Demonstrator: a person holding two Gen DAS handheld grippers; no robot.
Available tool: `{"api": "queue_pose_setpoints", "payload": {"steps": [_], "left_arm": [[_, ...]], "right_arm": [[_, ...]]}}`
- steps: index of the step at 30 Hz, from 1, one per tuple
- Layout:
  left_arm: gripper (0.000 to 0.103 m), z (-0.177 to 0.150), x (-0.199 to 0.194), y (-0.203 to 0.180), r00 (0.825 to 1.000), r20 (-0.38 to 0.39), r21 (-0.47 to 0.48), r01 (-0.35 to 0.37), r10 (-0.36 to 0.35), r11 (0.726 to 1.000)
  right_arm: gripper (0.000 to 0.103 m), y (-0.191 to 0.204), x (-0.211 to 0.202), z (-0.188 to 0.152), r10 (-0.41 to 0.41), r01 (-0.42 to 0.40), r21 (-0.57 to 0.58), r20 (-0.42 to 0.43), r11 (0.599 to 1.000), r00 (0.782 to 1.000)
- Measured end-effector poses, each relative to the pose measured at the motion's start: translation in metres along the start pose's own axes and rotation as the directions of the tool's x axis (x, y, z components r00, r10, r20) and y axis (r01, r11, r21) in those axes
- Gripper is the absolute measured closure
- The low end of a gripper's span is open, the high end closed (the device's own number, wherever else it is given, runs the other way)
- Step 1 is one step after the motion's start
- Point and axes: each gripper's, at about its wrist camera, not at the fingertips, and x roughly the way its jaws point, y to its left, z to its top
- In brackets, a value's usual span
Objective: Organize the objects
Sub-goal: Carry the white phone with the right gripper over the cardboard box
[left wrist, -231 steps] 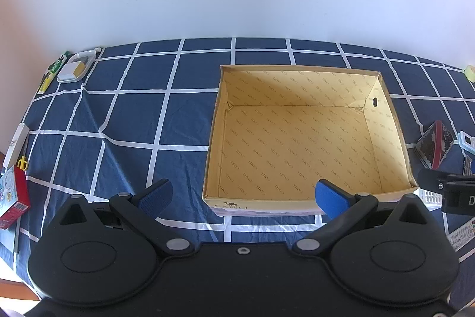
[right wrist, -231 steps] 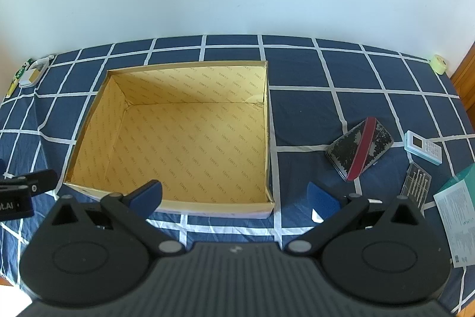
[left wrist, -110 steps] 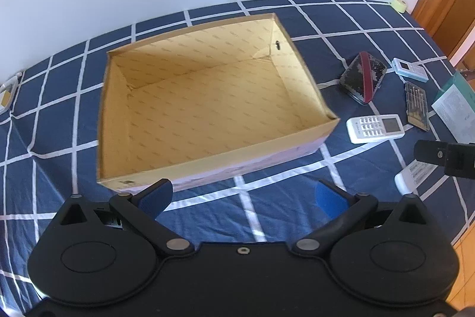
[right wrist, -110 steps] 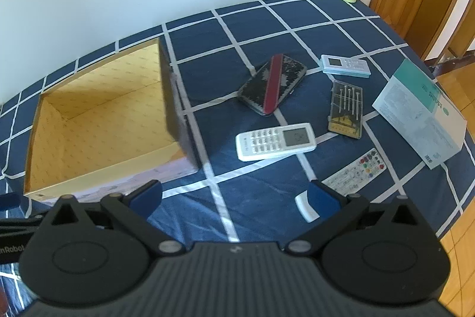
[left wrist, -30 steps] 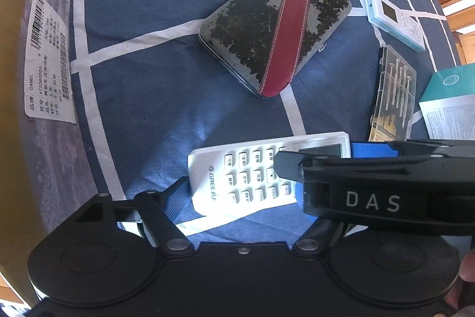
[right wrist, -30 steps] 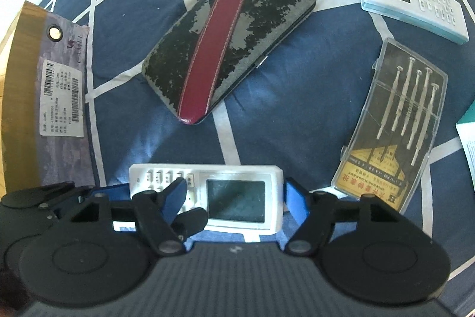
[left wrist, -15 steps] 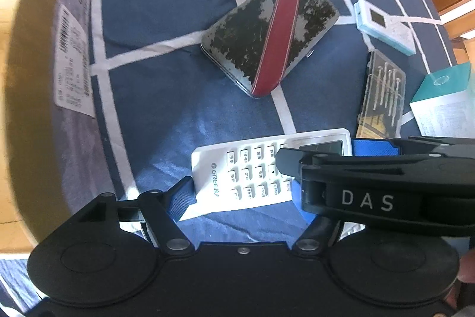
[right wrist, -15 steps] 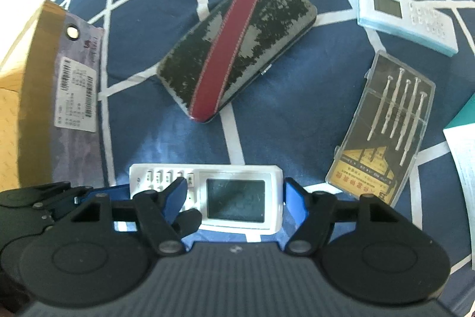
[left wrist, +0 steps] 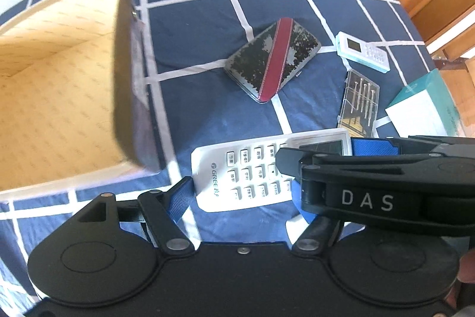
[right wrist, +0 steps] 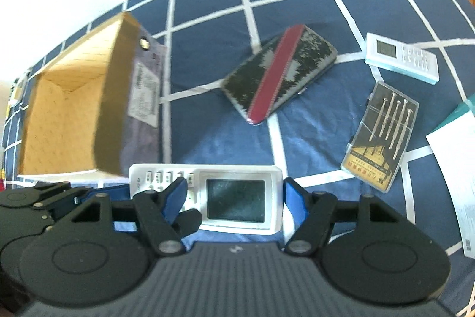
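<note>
White remote control (left wrist: 261, 168), GREE-branded, is clamped from both ends and sits clear of the blue checked cloth (left wrist: 190, 23). Left gripper (left wrist: 240, 189) pinches the keypad end, its blue pads against the remote's short edges. Right gripper (right wrist: 234, 192) pinches the display end likewise; its black body crosses the left wrist view, marked DAS. Just beside the remote, on its left, stands the open cardboard box (left wrist: 59, 85), tan interior, label on the outer wall. Beyond the remote on the cloth lie a black case with a red stripe (left wrist: 273, 60), a small pale-blue remote (left wrist: 363, 52), a clear-lidded screwdriver set (left wrist: 359, 100) and a teal-and-white carton (left wrist: 427, 106). All four lie apart from one another.
</note>
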Motion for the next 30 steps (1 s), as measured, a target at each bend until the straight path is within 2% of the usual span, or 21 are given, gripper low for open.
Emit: {"api": "queue_pose_setpoints", "payload": {"steps": [14, 30], "left_arm": [[0.033, -0.038, -0.064, 0.053, 0.995, 0.088, -0.015, -0.043, 0.044, 0.999], [0.033, -0.05, -0.101, 0.148, 0.986, 0.131, -0.064, -0.093, 0.1, 0.994]], "right_arm": [[0.033, 0.078, -0.033, -0.032, 0.041, -0.037, -0.06, 0.076, 0.998, 0.996], [0.033, 0.182, -0.013, -0.03, 0.097, -0.084, -0.123, 0.098, 0.989, 0.99]]}}
